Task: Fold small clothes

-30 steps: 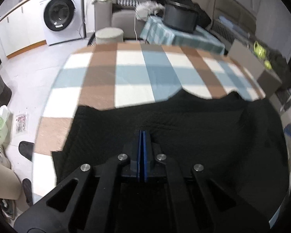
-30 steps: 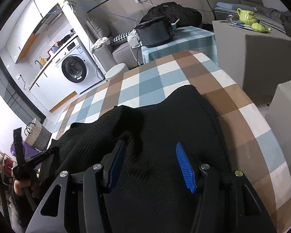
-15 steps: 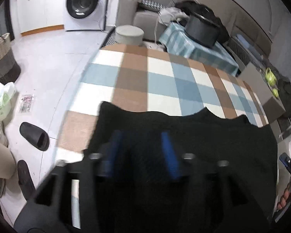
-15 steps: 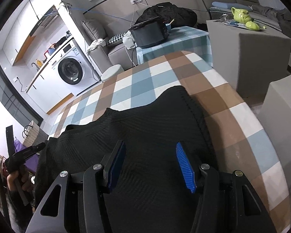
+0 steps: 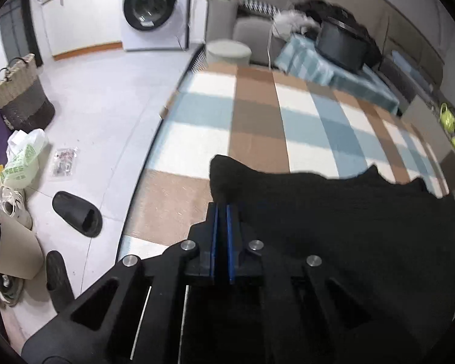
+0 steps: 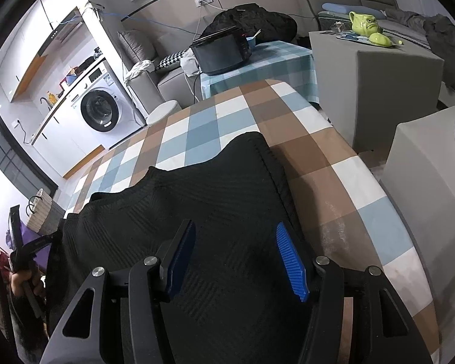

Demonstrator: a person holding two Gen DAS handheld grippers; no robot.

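A black knit garment (image 6: 227,188) lies spread on the checked tablecloth (image 6: 333,163). It also fills the lower right of the left wrist view, as the same garment (image 5: 348,212). My left gripper (image 5: 221,210) is at the garment's left edge. Its blue pads are pressed together with a thin strip of dark cloth between them. My right gripper (image 6: 236,226) hovers open over the right half of the garment, nothing between its blue pads (image 6: 289,257). A hand holds the left gripper (image 6: 30,247) at the far left of the right wrist view.
The table's left edge (image 5: 148,163) drops to a white floor with a black slipper (image 5: 75,212), bags and a basket (image 5: 21,97). Grey cubes (image 6: 379,91) stand close to the table's right side. A washing machine (image 5: 151,9) and a small table with a black cooker (image 6: 221,51) stand beyond.
My left gripper slid left to the garment's left edge, opened on the way and is shut again. The raised fold on the left has dropped flat. My right gripper stayed open in place.
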